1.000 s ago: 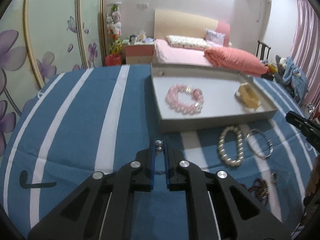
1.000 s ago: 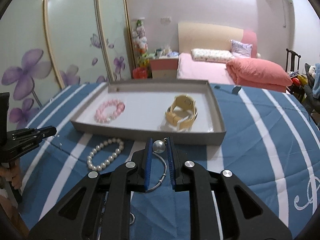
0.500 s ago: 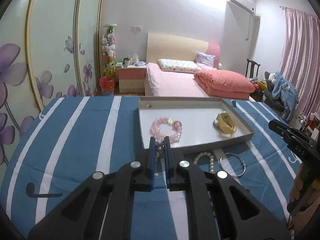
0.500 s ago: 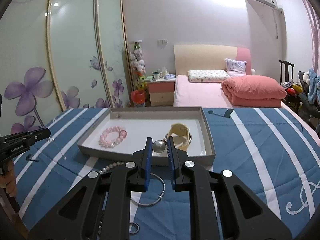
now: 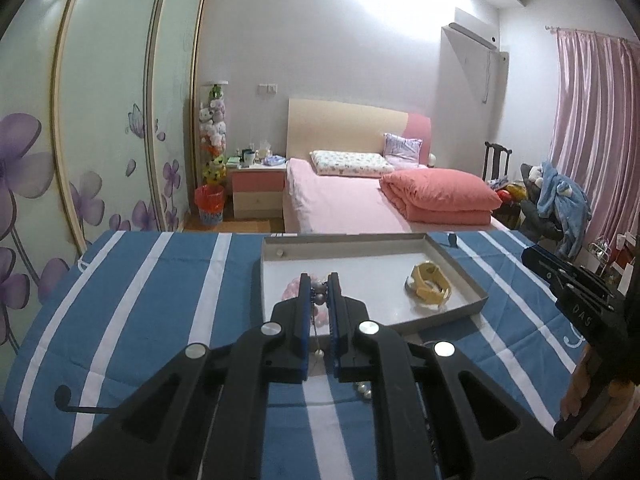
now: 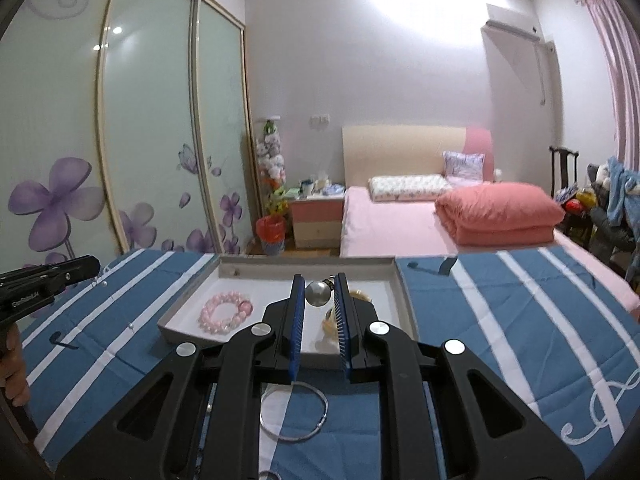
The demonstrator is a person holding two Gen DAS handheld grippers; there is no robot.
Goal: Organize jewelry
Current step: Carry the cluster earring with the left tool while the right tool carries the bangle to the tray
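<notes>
Striped bench (image 6: 500, 320) is carrying the grey tray (image 6: 404, 300), holding pink bracelet (image 6: 226, 312) and yellow watch (image 5: 428, 286); silver bangle (image 6: 294, 412) is lying just outside it; right gripper (image 6: 319, 294) fingers are clamping a silver ball pendant (image 6: 318, 293); left gripper (image 5: 319, 294) fingers are pinching a beaded chain (image 5: 319, 300).

The left tongs (image 5: 319, 280) are matte black plastic: two angular arms with triangular cut-outs, each carrying two round silver screw heads. Blue ribbed pads (image 5: 305, 308) line the inner faces of the narrow fingers. The right tongs (image 6: 319, 280) are built the same, black with silver screws and blue toothed pads (image 6: 343, 320). Seen side-on from the left camera, their black body bears small pale lettering. From the right camera, the other tool's side also carries a line of tiny pale print.
</notes>
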